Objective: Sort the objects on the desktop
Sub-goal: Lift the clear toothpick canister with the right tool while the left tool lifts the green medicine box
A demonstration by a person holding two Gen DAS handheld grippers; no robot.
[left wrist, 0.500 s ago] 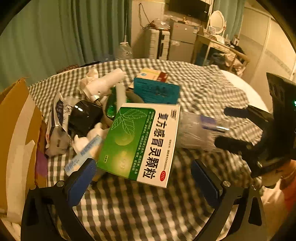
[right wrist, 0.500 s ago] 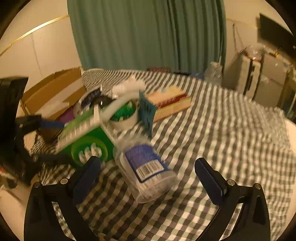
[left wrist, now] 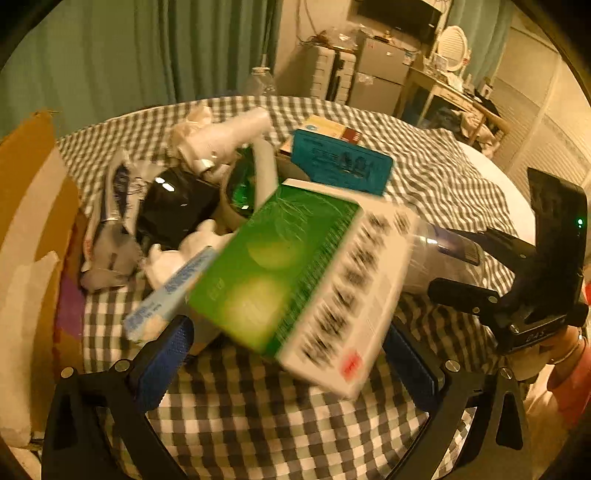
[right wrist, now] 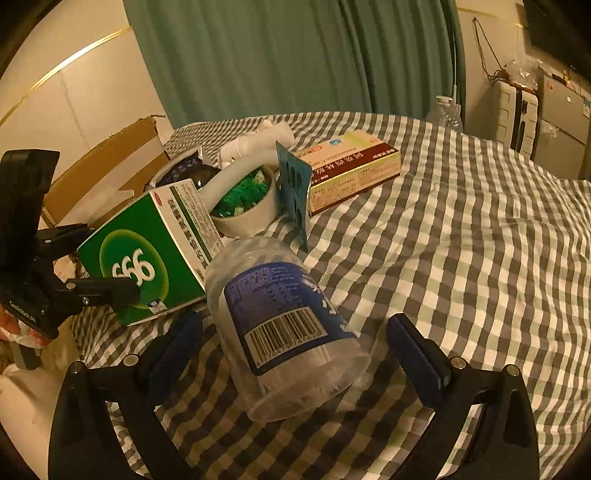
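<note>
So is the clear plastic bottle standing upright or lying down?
Lying down: the clear bottle rests on its side on the checked cloth, barcode label facing up.

Behind your work area, green curtains fill the top centre of the right wrist view; you also see them at the upper left of the left wrist view. A checked cloth covers the table. At the far right, upper edge, stands a grey cabinet, a white suitcase just left of it. In the left wrist view, an oval mirror sits on a wooden desk, upper right. A dark screen hangs top centre.
</note>
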